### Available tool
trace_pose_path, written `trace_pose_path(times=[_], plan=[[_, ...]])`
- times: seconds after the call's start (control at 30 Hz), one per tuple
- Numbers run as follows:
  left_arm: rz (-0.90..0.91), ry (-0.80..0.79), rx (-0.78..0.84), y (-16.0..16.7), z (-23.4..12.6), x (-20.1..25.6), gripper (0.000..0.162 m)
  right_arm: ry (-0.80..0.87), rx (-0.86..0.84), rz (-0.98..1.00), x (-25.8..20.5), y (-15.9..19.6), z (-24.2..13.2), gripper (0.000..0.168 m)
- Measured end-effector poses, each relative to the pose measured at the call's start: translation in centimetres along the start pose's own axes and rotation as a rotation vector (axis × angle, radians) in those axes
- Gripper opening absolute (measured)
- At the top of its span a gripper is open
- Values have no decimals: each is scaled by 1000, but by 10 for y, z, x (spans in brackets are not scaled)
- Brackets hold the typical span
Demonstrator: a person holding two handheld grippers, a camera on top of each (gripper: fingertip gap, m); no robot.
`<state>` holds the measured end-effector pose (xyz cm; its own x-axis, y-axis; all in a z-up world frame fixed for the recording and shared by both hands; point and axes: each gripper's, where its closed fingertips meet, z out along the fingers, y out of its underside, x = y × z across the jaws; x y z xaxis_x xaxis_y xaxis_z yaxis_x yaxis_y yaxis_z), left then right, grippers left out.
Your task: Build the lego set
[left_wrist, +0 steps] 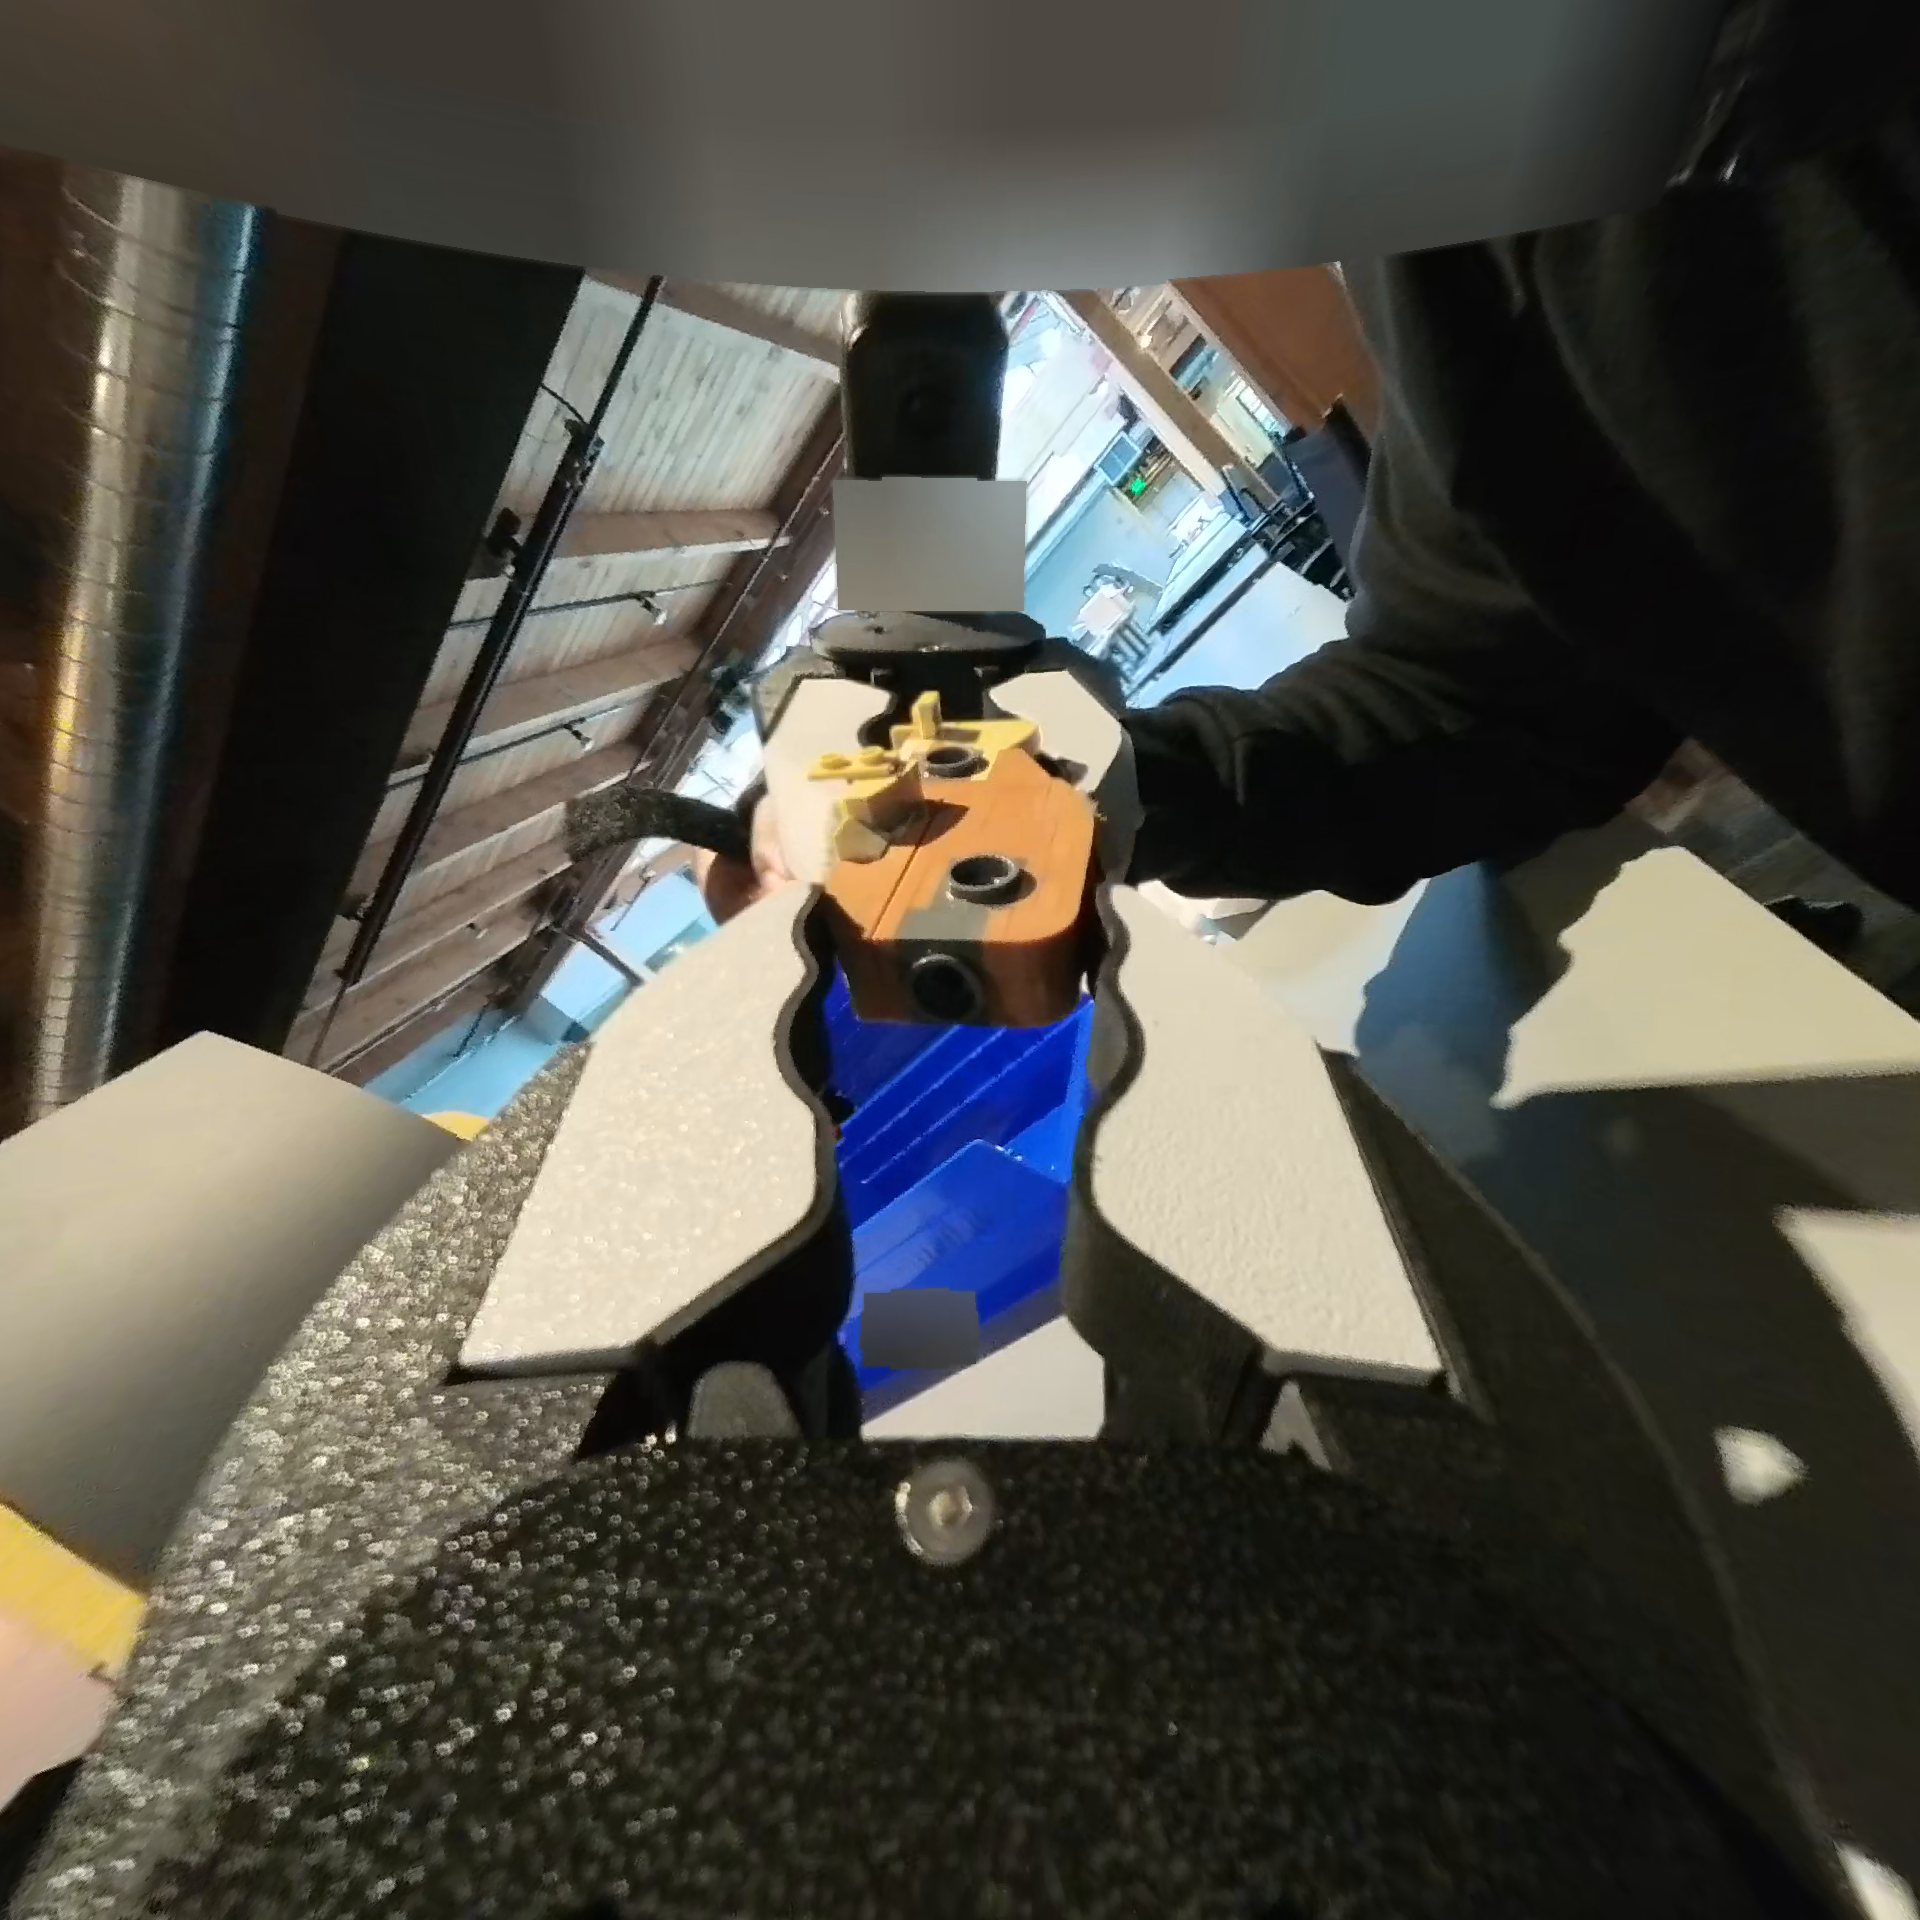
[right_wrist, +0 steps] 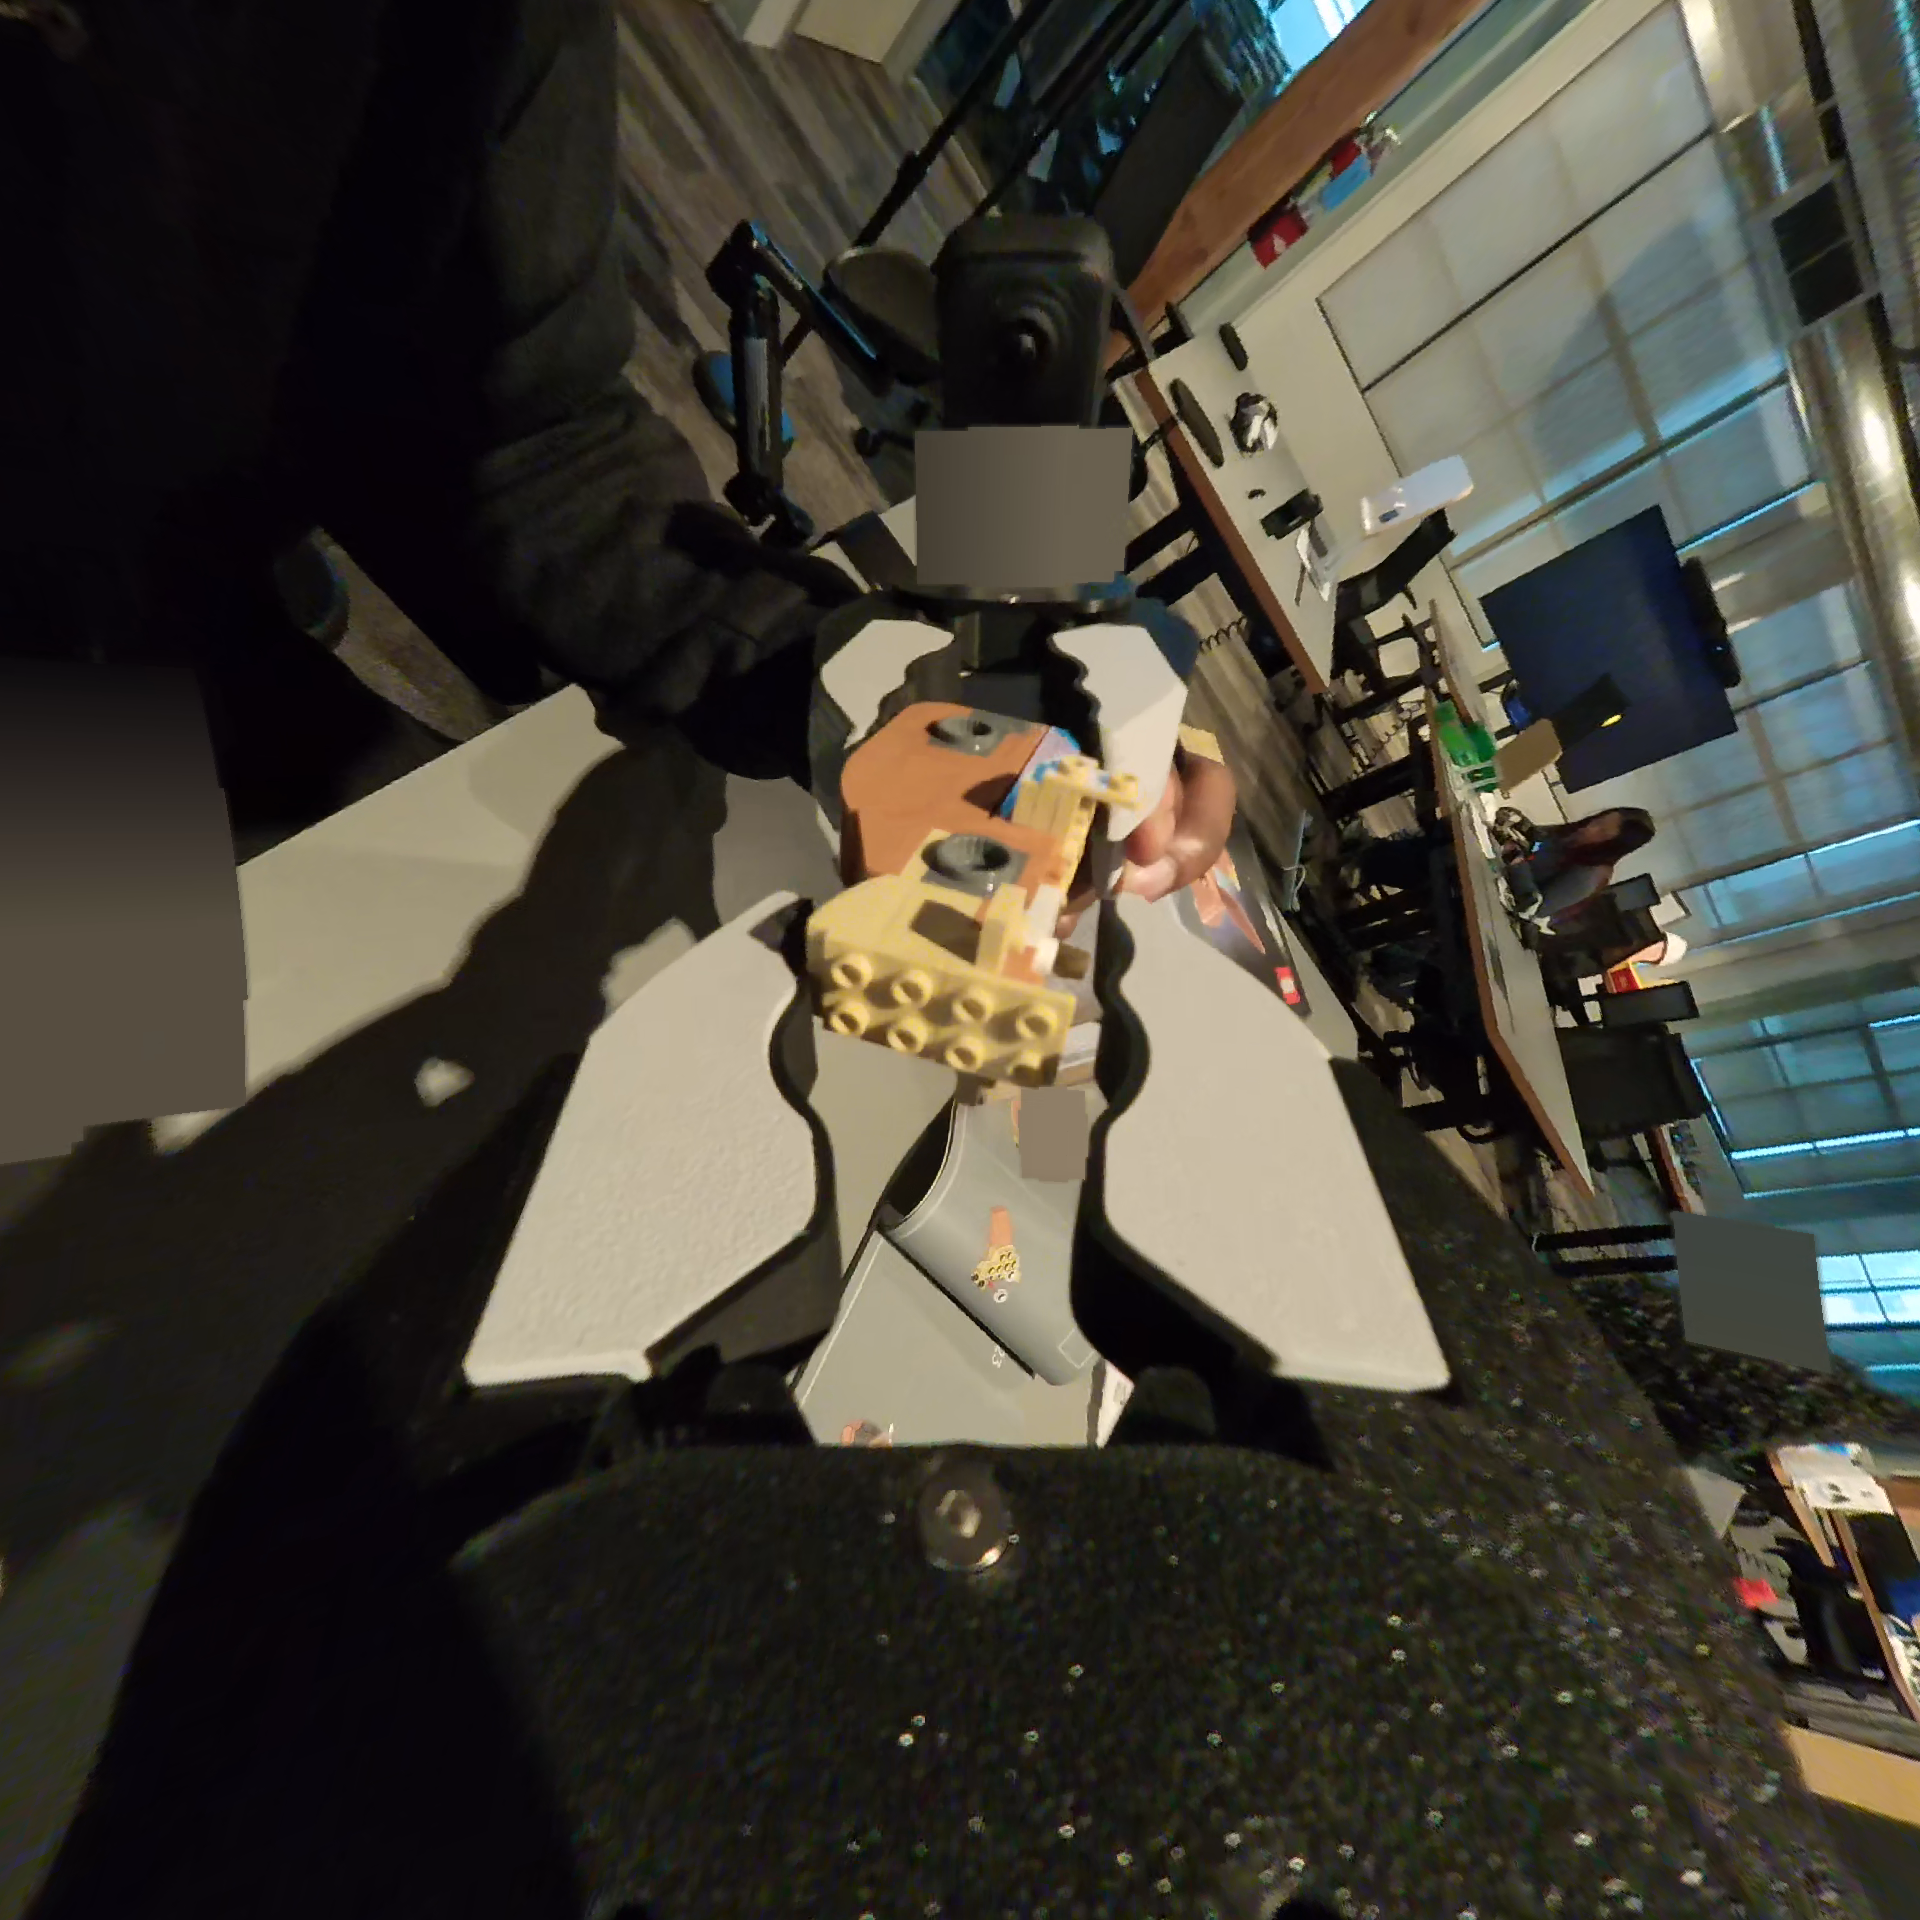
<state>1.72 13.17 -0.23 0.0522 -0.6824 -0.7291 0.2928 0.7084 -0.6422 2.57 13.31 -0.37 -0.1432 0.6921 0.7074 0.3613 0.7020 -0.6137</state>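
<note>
A small lego model is held in the air between my two grippers, which face each other. Its brown block [left_wrist: 1039, 831] has dark grey round holes, and tan pieces [left_wrist: 883, 800] are attached to it. My left gripper [left_wrist: 961, 914] is shut on the brown block's near end. My right gripper [left_wrist: 945, 748] faces it from beyond, around the tan end. In the right wrist view, my right gripper [right_wrist: 951, 935] is shut on the tan studded brick [right_wrist: 935, 1008], with the brown block [right_wrist: 914, 790] behind it in my left gripper [right_wrist: 997, 748].
A blue bin [left_wrist: 956, 1174] lies below the model on the grey table [left_wrist: 1714, 997]. An open instruction booklet [right_wrist: 966, 1247] lies under my right gripper. A person's dark sleeve [left_wrist: 1351, 790] and a hand [right_wrist: 1184, 831] are close behind the grippers. Only a small space, under 4 cm, lies between the two pairs of fingers.
</note>
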Motion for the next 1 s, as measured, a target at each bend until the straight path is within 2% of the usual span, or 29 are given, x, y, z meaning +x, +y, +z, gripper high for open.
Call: trace_pose_path(times=[0.17, 0.47, 1.0], plan=[[21, -10, -24, 2, 1, -1, 46, 7, 18, 3, 0, -3, 0, 53], [18, -30, -49, 4, 3, -3, 46, 23, 74, 20, 3, -4, 4, 44], [16, -39, -87, 12, 5, -3, 45, 1, 54, 18, 2, 2, 1, 43]])
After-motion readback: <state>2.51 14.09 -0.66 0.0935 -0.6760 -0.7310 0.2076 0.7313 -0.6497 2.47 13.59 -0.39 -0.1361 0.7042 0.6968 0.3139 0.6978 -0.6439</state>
